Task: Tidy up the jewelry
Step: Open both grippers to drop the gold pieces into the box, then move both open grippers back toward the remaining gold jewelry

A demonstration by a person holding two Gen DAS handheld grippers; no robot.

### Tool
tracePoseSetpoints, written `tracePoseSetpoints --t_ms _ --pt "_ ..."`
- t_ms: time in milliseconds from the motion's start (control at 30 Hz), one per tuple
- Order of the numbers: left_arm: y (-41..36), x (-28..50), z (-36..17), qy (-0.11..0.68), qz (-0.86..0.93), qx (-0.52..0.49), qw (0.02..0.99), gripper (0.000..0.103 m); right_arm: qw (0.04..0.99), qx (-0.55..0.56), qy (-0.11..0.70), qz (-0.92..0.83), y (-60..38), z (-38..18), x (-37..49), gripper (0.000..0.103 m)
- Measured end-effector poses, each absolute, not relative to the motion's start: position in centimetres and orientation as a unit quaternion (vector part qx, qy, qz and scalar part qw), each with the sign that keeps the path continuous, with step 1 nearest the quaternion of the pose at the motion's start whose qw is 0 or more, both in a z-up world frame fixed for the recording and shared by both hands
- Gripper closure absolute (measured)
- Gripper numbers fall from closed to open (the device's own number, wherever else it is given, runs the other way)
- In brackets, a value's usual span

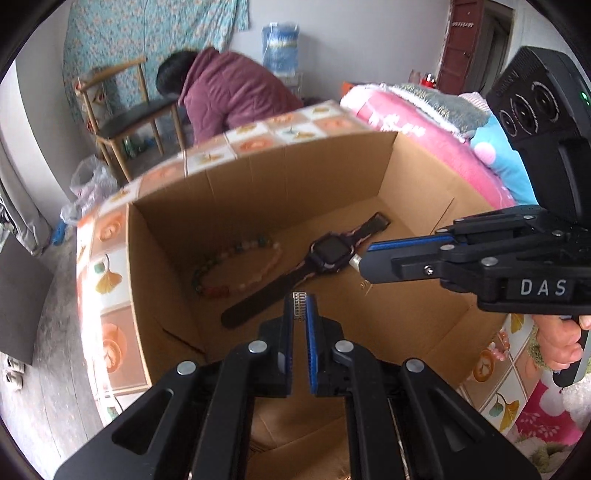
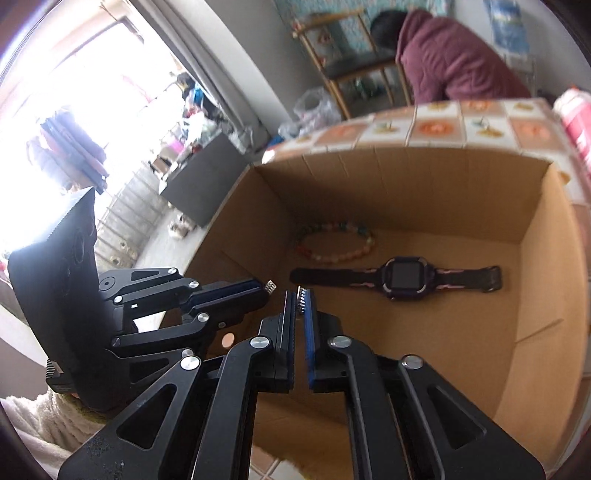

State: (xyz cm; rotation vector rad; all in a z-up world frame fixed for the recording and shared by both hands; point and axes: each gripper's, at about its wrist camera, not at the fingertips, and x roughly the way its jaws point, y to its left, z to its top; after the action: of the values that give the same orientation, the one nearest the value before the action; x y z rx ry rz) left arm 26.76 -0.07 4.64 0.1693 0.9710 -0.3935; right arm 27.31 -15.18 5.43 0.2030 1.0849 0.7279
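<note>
Left hand-held gripper (image 1: 300, 308) around silver bracelet (image 1: 299, 305), above box (image 1: 258, 177).

— What's sitting at the back?
— A wooden chair (image 1: 125, 110) is standing against a grey wall (image 1: 325, 40), with floral fabric (image 1: 147, 33) hanging behind it.
— And the light?
— Daylight is flooding through a big window (image 2: 85, 85); a dark red door (image 1: 461, 44) is showing beside a bed covered in pink bedding (image 1: 413, 125).

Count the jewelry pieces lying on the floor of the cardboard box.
2: a beaded bracelet near the far-left corner, and a purple smartwatch stretched flat across the middle, in front of it. The box's near floor is hidden behind the grippers.
</note>
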Motion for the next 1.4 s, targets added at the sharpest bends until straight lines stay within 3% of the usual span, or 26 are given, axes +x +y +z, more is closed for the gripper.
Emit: tracePoseSetpoints --t_ms 367,500,600,700,933,1033,1200,1300,1400 --pt "1.4 26.7 6.1 0.448 -0.184 0.048 0.873 0.096 0.814 0.124 0.470 0.318 -18.9 7.8 27.0 0.082" --pt "1.6 24.6 8.2 0.418 -0.187 0.042 0.888 0.080 0.832 0.135 0.439 0.310 -21.1 9.7 25.0 0.077" --pt "1.8 22.9 9.4 0.405 -0.186 0.037 0.895 0.073 0.845 0.141 0.416 0.305 -22.9 11.2 22.5 0.073" --pt "2.1 20.4 10.8 0.387 -0.189 0.021 0.902 0.056 0.858 0.148 0.392 0.298 -24.5 12.4 19.7 0.066" --pt "2.5 13.9 12.4 0.348 -0.207 0.009 0.914 0.029 0.876 0.167 0.363 0.271 -27.2 12.8 12.6 0.065" --pt "2.3 11.8 11.8 0.352 -0.220 0.009 0.910 0.020 0.875 0.168 0.379 0.249 -27.2 11.2 10.7 0.065" --pt "0.8 9.5 7.5 0.404 -0.222 0.007 0.887 0.017 0.857 0.160 0.433 0.227 -25.8 6.8 9.5 0.060" --pt "-0.6 9.3 3.7 0.439 -0.195 0.027 0.876 0.017 0.853 0.118 0.470 0.191 -23.6 4.0 9.5 0.042" --pt "-1.8 9.9 0.6 0.460 -0.182 0.046 0.868 0.017 0.851 0.093 0.487 0.172 -22.6 2.1 9.2 0.041"
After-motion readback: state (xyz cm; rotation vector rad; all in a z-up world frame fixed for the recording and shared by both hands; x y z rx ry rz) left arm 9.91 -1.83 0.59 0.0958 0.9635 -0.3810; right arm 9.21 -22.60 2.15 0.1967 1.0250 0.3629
